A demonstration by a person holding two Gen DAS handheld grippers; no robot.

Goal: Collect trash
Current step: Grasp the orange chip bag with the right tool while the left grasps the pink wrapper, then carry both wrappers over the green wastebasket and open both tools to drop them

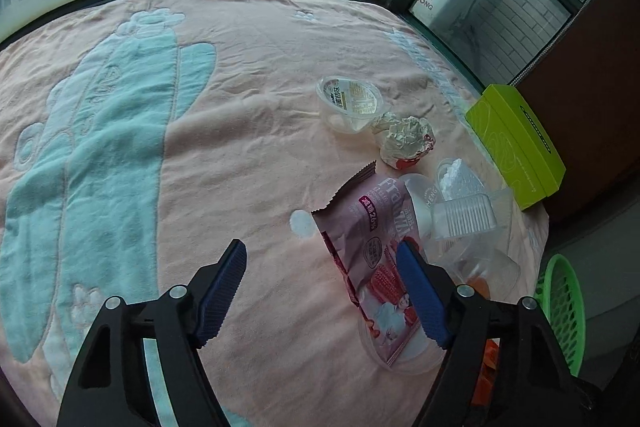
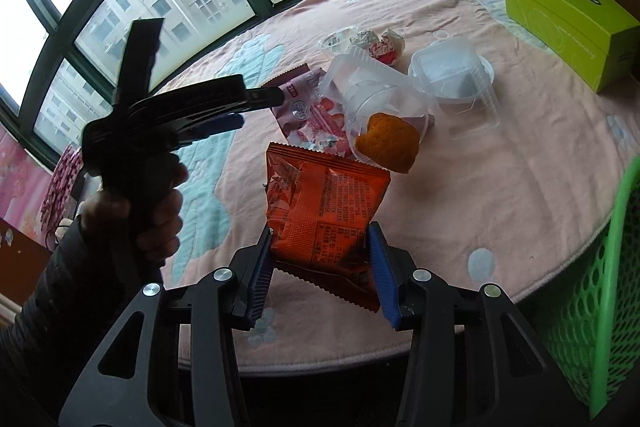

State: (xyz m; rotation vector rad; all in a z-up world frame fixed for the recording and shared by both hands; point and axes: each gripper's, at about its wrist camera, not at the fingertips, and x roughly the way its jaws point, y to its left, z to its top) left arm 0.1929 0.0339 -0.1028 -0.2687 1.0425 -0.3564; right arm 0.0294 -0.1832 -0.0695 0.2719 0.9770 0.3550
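My right gripper [image 2: 320, 231] is shut on an orange snack wrapper [image 2: 324, 203], held above the front edge of the pink blanket [image 2: 480, 187]. My left gripper [image 1: 320, 247] is open and hangs over a pink snack wrapper [image 1: 372, 247]; its right finger overlaps the wrapper and nothing is pinched. In the right wrist view, a hand holds the left gripper [image 2: 260, 107] just left of the pink wrapper [image 2: 308, 115]. Beside it lie a clear cup [image 2: 384, 95] with orange peel [image 2: 386, 143], a clear clamshell [image 2: 452, 75], crumpled paper [image 1: 404, 139] and a small pudding cup [image 1: 352, 99].
A lime-green box [image 1: 516, 143] stands at the blanket's far right edge. A green mesh basket [image 2: 600, 287] sits below the bed edge on the right. Windows with dark frames close off the far side. The blanket's left half, with a teal pattern [image 1: 100, 147], is bare.
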